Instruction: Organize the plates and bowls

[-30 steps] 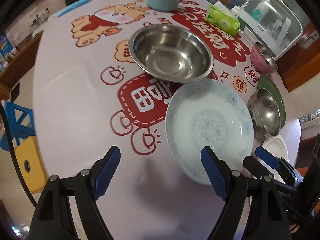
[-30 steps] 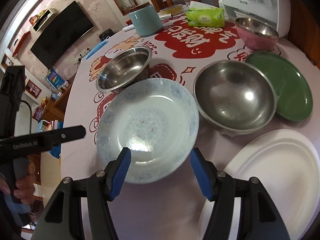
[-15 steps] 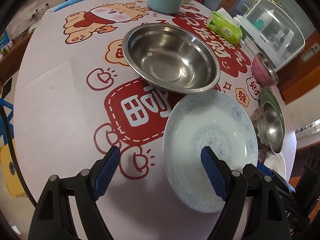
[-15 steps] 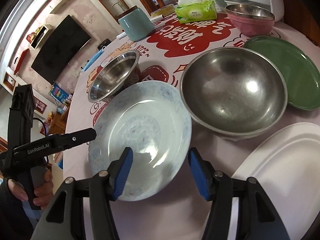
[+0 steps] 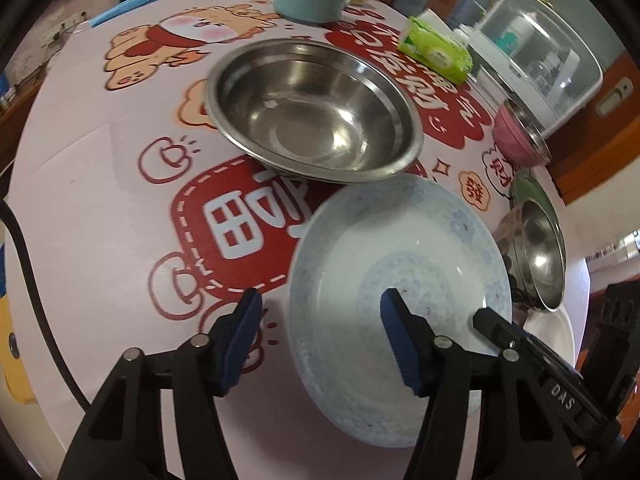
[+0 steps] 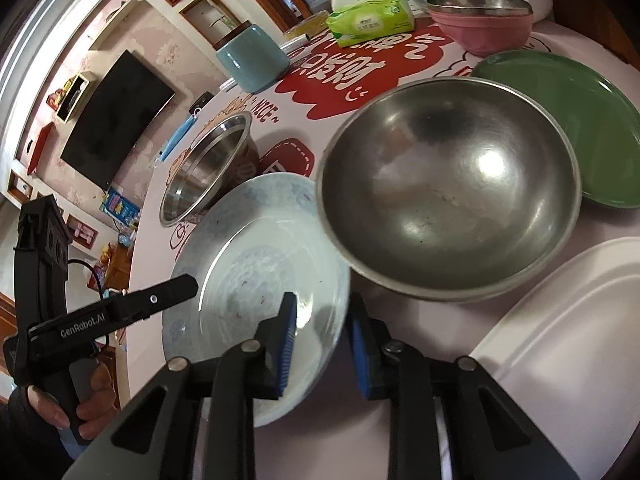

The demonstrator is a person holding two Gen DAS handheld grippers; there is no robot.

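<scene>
Both grippers have dropped closer. Right gripper [image 6: 322, 334] is closing across the patterned plate [image 6: 248, 264] rim; left gripper [image 5: 320, 336] narrows, straddling its opposite edge. Glazed rim could slip free.

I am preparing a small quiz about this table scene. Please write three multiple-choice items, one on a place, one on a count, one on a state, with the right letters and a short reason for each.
1. Where does the green plate lie?
A. behind the steel bowl nearest the right tool
B. under the teal cup
C. on the white plate

2. How many bare steel bowls stand on the table?
A. one
B. two
C. four

3. How does the blue-patterned plate sit with the right tool?
A. far from it
B. its rim lies between the fingers
C. it hangs in the air above it

Answers:
1 A: the green rim shows past the steel bowl.
2 B: that one and the wide steel bowl; the pink bowl is coloured outside.
3 B: one closing finger is over the plate and the other outside its rim.
</scene>
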